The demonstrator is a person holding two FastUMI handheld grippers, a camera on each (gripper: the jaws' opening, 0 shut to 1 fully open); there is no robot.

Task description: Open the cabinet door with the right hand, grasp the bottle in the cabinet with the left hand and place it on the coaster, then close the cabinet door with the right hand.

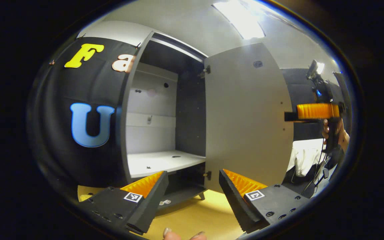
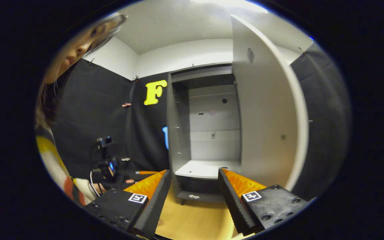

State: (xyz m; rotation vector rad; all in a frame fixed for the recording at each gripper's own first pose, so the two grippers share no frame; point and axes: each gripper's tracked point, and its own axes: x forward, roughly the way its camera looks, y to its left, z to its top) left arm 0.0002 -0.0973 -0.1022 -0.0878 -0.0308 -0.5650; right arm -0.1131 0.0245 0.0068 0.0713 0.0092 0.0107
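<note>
Left gripper (image 1: 192, 196) and right gripper (image 2: 193, 196) both had fingers spread, holding nothing, facing the cabinet (image 2: 178, 133) with its door (image 1: 245, 116) open

1. The left gripper (image 1: 192, 196) is held level, its two fingers spread wide apart, gripping nothing.
2. The right gripper (image 2: 193, 196) is likewise spread, with nothing between its fingers.

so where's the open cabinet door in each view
Left gripper view: the cabinet door stands open right of centre, hinged on the cabinet's right side.
Right gripper view: the same door swings toward the camera, right of centre.
Shared landmark: the pale shelf inside the cabinet, left of the door.
</note>
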